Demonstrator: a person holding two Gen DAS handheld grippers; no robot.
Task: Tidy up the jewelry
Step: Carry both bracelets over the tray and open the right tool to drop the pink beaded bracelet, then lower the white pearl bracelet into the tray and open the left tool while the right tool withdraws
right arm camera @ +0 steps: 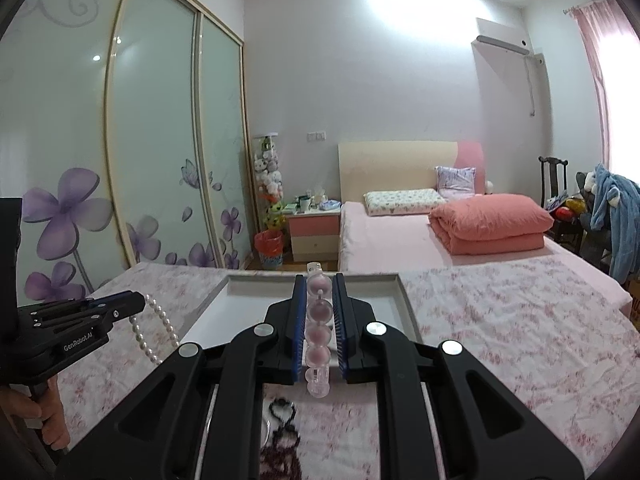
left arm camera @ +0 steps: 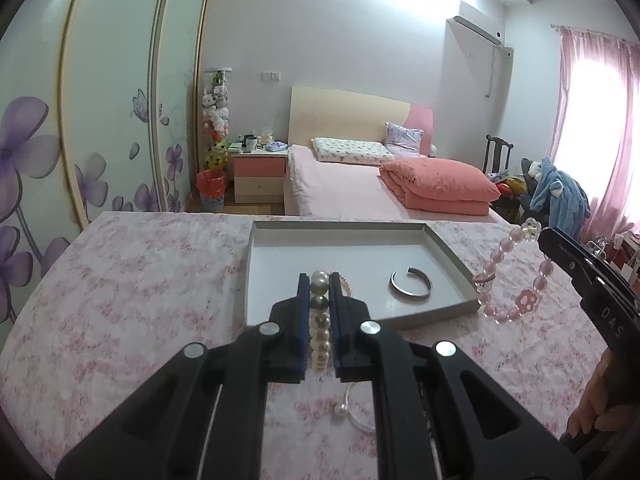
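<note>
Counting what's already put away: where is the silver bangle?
In the left wrist view, the silver bangle lies inside the grey tray, right of the pearl bracelet.

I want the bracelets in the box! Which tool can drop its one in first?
Probably the left tool: its pearl bracelet already hangs over the tray. The right tool holds the pink bead bracelet beside the tray's edge.
</note>
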